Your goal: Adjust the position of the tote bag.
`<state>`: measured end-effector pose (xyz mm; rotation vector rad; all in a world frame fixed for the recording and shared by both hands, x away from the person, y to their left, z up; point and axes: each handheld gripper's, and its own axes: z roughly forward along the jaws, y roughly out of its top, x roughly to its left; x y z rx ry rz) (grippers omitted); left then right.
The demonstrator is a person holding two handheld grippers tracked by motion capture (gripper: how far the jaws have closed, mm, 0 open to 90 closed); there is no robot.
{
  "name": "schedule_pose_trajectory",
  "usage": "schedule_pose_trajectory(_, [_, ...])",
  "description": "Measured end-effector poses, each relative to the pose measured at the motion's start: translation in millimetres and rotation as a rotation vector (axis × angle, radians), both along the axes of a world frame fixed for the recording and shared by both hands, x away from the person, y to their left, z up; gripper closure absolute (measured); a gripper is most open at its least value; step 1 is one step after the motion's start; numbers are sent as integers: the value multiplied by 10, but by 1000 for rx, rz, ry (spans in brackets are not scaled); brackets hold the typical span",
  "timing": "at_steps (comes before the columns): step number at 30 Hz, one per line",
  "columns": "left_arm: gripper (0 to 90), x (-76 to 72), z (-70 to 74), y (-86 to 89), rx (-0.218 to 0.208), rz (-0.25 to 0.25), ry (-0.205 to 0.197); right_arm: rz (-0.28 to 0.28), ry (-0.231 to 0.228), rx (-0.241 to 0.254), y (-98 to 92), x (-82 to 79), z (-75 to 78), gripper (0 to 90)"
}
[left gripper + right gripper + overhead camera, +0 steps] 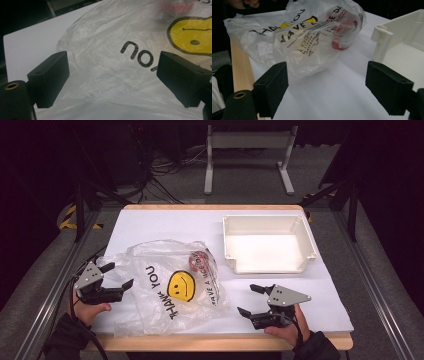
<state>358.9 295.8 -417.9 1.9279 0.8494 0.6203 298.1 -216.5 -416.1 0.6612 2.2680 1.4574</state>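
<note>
Thin plastic bag point(170, 287) with a red object point(199, 261) inside lies between the wide-open, empty left tool point(119, 275) and right tool point(248, 300); approach step, next move likely gripping the bag's edges.

Plastic bag point(170, 287) btwn both open tools, left tool point(120, 276), right tool point(250, 300); white bin point(269, 245) behind.

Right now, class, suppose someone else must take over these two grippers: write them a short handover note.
Left gripper: open, at the left edge of the plastic bag, jaws astride its film, not gripping.
Right gripper: open, holding nothing, over the white sheet right of the bag.
Bag: lies crumpled at the table's front left with a red item inside.
White bin: back right, nothing in it.
Done: nothing moved out yet.
Left, likely: grip the bag, get the red item out, perhaps into the bin.
</note>
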Motion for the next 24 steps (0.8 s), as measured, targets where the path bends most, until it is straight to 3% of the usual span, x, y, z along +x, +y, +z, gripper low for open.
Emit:
schedule_pose_trajectory(3, [118,76,-16,-29,27,6,21,20,-3,-16,103,-1,-13,170])
schedule_pose_trajectory(6, [123,166,-21,-68,65,31,42,48,32,-15,230,23,-49,174])
schedule_pose_trajectory(12, [137,349,-15,-105,74,32,65,93,67,-63,495,109,-118,260])
schedule_pose_trajectory(15, [154,438,-18,-155,100,64,90,114,99,-80,582,177,-167,387])
schedule_pose_trajectory(18, [184,493,-13,-195,94,53,92,117,102,-91,626,217,-188,512])
schedule_pose_trajectory(21, [232,540,-14,-221,123,54,87,119,101,-101,644,238,-194,649])
schedule_pose_trajectory(24, [270,594,-32,-211,127,57,117,114,93,-107,636,239,-195,750])
